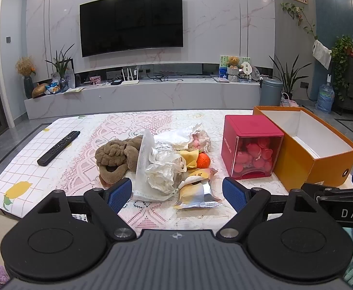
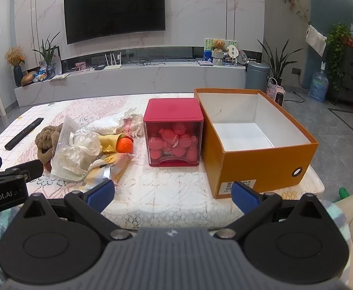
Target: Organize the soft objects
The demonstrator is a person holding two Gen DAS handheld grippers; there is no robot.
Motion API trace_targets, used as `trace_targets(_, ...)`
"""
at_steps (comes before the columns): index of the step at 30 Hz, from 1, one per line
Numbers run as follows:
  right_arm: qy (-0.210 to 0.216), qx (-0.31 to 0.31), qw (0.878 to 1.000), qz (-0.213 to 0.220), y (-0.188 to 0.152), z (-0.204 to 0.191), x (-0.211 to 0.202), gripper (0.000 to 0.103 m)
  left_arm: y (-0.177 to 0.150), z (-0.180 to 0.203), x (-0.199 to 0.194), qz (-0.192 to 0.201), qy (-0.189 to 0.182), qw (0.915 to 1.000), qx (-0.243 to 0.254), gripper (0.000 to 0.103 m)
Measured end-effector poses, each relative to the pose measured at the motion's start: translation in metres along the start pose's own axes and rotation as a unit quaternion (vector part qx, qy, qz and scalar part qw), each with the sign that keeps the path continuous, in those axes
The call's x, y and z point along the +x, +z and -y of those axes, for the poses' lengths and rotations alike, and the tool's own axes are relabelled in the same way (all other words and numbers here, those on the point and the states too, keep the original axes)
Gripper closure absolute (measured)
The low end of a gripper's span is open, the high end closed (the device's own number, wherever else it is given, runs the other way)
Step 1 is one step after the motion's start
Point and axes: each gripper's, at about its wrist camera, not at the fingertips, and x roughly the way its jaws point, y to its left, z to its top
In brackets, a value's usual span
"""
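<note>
Hovering at the near edge of the counter [image 1: 62, 130], the left tongs [image 1: 176, 193] stand wide apart with nothing between their blue pads, which frame the near side of a heap of soft things. The right tongs [image 2: 174, 195] are likewise spread wide and empty, low over the lace cloth [image 2: 166, 188], with their right pad just in front of the label end of the orange box [image 2: 261, 166].

Nearest in the heap lies a foil snack packet [image 1: 195, 195], partly under a yellow wrapper. Just behind and to its left sits a crumpled clear plastic bag [image 1: 157, 169] with white paper inside, leaning against a brown plush toy [image 1: 116, 159]. An orange knitted fruit [image 1: 203, 160] rests at the heap's right side, touching a yellow piece, and a pink-and-white knitted item [image 1: 199, 141] lies behind it beside white wrapping.

Right of the heap, apart from it, stands a red cube container [image 2: 174, 135] with a see-through front showing pink round pieces. The orange box sits just beside it, open-topped, its white inside bare.

Well left of the heap a black remote [image 1: 59, 147] lies on the checked cloth. Beyond the counter a dark television [image 1: 131, 21] hangs on the marble wall.
</note>
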Motion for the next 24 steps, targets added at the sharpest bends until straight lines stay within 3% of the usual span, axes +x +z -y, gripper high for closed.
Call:
trace_targets(20,-0.002,-0.005,1.000,-0.009,-0.003,-0.005,0.007,0.003,-0.011,0.006,0.004,-0.010,-0.004,0.9999,0.001,0.004)
trace_targets(24,0.006,-0.011,1.000,-0.011,-0.002,-0.009,0.016,0.003,-0.010,0.002,0.009,-0.024,-0.012,0.9996,-0.004,0.010)
